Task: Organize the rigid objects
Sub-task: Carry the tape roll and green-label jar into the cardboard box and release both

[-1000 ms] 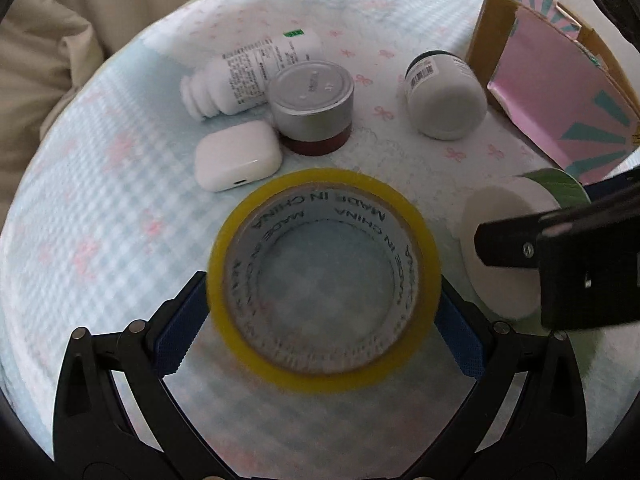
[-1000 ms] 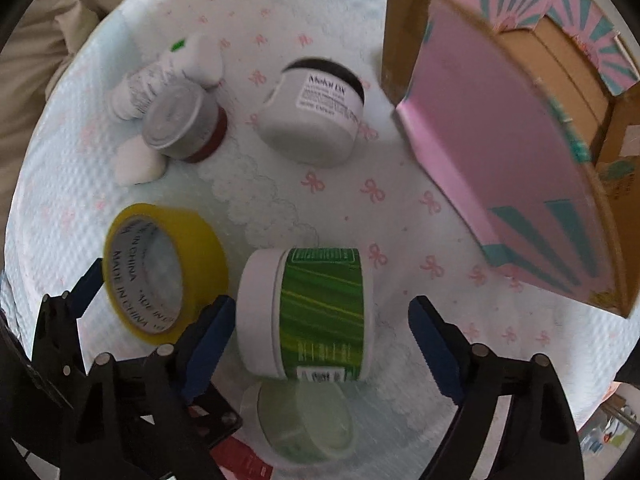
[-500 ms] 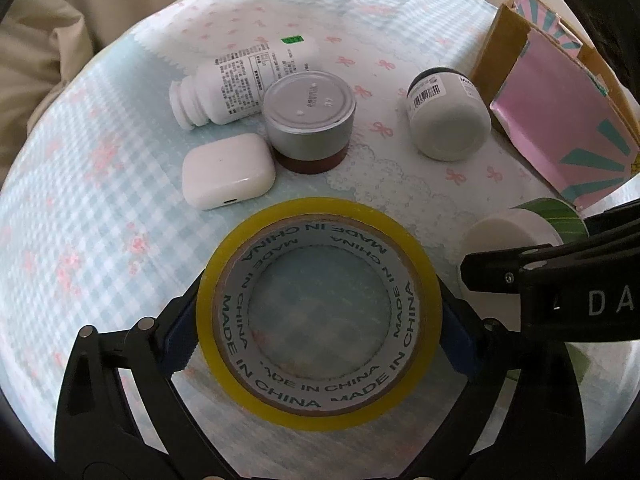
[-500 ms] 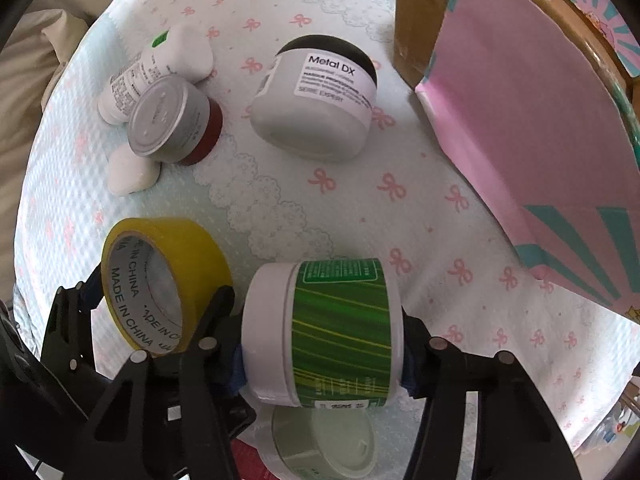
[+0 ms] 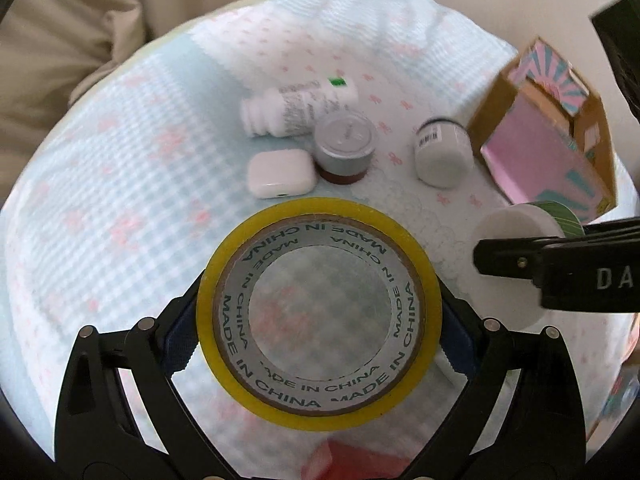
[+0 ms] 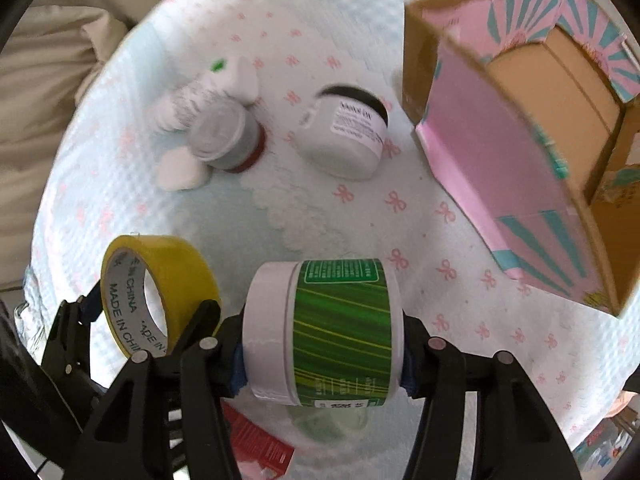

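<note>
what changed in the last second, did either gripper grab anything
The right gripper closed on the green jar and the left gripper on the yellow tape roll; both are now lifted off the cloth. The bottle, silver-lidded jar, white case and box stayed put.

yellow tape roll (image 5: pixel 319 364), green-striped white jar (image 6: pixel 324 332), pink-and-teal box (image 6: pixel 520 152)

The green jar (image 6: pixel 338 330) hides most of a clear lid (image 6: pixel 328 420) beneath it, and the far bottle's (image 6: pixel 188 104) label is blurred.
</note>
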The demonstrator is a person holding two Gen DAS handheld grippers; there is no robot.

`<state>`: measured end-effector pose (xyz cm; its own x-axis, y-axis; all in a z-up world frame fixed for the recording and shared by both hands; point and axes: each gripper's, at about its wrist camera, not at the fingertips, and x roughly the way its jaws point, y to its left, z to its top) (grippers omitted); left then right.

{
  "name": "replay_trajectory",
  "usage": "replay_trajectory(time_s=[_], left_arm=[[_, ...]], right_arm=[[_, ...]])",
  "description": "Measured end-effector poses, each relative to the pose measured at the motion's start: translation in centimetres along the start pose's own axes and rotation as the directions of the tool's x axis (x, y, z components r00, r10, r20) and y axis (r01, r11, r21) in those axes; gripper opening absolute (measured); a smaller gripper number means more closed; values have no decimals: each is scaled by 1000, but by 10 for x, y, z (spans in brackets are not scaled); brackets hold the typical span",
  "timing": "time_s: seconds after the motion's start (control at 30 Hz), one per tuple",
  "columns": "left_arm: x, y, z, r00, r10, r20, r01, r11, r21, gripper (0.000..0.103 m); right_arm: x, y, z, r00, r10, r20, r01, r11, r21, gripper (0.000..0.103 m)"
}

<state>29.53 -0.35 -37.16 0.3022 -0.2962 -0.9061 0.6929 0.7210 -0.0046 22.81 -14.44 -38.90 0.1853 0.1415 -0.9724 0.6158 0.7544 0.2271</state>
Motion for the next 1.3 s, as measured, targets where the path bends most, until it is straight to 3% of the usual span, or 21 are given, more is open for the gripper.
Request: replay_trajectory(time_s=[0.2, 0.4, 0.67, 0.83, 0.97, 1.3], left_arm=[[-77, -1, -4, 999, 39, 28, -38, 999, -35, 97], [-153, -14, 13, 996, 46, 70, -44, 999, -31, 97], [-208, -63, 48, 990, 17, 142, -13, 999, -33, 97], [-214, -112, 76, 987, -7, 158, 14, 999, -42, 97], [-199, -157, 97, 989, -4, 145, 16, 997, -80, 97], [-96, -248, 146, 1000, -17, 24, 22, 975, -219, 97]], right_arm=[[-60, 0, -12, 998, 37, 45, -35, 998, -48, 52], [-132, -3, -22, 996, 59, 65, -49, 988, -145, 52], [-206, -39, -8, 994, 64, 92, -35, 958, -285, 52], [-233, -83, 9, 993, 92, 80, -64, 952, -299, 52], [-240, -124, 39, 996, 48, 80, -18, 938, -346, 52], [-206, -215, 127, 1000, 20, -9, -22, 905, -424, 52]])
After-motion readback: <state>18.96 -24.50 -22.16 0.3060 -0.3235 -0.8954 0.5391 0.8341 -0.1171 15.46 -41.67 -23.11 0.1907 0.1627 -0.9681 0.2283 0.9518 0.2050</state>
